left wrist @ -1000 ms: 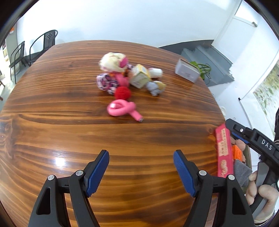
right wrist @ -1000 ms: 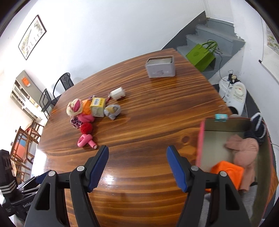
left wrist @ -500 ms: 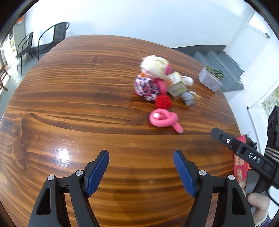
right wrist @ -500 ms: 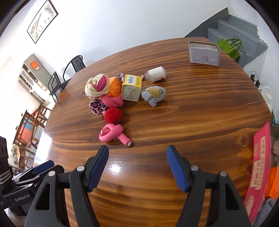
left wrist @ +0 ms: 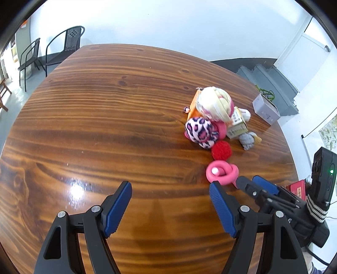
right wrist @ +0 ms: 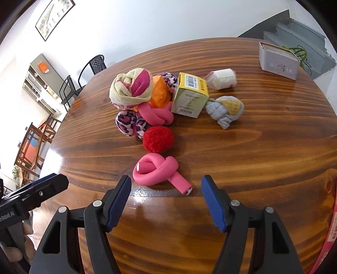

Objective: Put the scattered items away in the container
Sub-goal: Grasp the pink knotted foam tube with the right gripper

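Wooden round table (right wrist: 263, 147), dark-stained and glossy, with strong grain and window glare near the front edge; it fills both views.

Room: white walls, a framed picture (right wrist: 55, 18) high on the wall, two black metal chairs (left wrist: 63, 48) beyond the far rim, a shelf unit (right wrist: 40, 82) and wooden chairs to one side, grey steps (left wrist: 271, 82) in the corner.

Scattered items, clustered mid-table:
- pink knotted tube (right wrist: 157, 171), nearest the front edge, just ahead of the right gripper (right wrist: 166, 202)
- red pom-pom ball (right wrist: 158, 139), just behind the tube
- leopard-print roll (right wrist: 129, 124), touching a second pink knotted tube (right wrist: 157, 114)
- cream and pink sock roll (right wrist: 131, 89), leaning on an orange block (right wrist: 159, 94)
- yellow-green carton (right wrist: 189, 96)
- grey and yellow sock bundle (right wrist: 226, 109), just beside the carton
- white roll (right wrist: 222, 79), behind the carton
- grey tin (right wrist: 279, 61), well apart, near the far rim

Container (right wrist: 330, 236): only a pink edge shows at the right margin, probably its wall.

Right gripper: jaws spread wide, holding nothing, low over the table.
Left gripper (left wrist: 170, 206): jaws spread wide, holding nothing, over bare wood.
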Motion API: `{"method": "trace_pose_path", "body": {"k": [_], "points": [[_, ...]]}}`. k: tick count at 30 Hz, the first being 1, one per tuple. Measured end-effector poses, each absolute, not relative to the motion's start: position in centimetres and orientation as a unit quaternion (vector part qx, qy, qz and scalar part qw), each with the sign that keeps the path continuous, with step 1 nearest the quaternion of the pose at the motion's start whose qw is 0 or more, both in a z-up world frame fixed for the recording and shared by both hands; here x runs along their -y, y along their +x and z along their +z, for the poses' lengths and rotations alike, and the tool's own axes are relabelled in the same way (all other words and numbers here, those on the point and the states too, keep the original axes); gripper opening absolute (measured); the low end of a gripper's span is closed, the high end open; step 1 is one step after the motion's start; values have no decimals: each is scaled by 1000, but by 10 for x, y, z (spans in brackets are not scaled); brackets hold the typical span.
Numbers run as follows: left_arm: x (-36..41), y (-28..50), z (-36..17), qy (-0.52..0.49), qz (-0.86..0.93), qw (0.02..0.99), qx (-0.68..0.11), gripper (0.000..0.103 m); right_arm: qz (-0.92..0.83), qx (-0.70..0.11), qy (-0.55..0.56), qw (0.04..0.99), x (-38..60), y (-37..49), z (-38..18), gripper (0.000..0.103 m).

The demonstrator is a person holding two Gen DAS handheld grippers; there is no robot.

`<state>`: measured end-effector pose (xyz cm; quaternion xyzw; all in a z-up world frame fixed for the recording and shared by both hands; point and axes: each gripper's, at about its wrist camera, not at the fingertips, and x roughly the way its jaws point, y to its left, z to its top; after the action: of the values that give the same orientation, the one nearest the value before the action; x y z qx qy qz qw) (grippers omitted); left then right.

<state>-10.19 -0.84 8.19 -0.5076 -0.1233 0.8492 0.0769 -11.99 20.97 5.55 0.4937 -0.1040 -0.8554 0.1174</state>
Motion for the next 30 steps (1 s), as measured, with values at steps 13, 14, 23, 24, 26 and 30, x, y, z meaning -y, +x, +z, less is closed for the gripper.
{"method": "trace_pose_path", "body": {"k": [13, 14, 23, 24, 26, 30], "points": [[20, -132, 69, -515, 844, 79, 126, 78, -854, 58, 502, 122, -177, -139, 38, 73], [20, -133, 69, -516, 844, 78, 126, 78, -855, 53, 501, 121, -175, -140, 36, 73], [14, -145, 70, -514, 845, 80, 121, 78, -859, 23, 498, 115, -166, -146, 30, 73], [12, -146, 70, -514, 845, 82, 120, 78, -859, 19, 498, 116, -167, -147, 29, 73], [7, -150, 71, -514, 845, 86, 118, 78, -861, 13, 496, 117, -166, -146, 29, 73], [-4, -155, 73, -513, 846, 95, 115, 78, -863, 5, 492, 114, -170, -144, 29, 69]]}}
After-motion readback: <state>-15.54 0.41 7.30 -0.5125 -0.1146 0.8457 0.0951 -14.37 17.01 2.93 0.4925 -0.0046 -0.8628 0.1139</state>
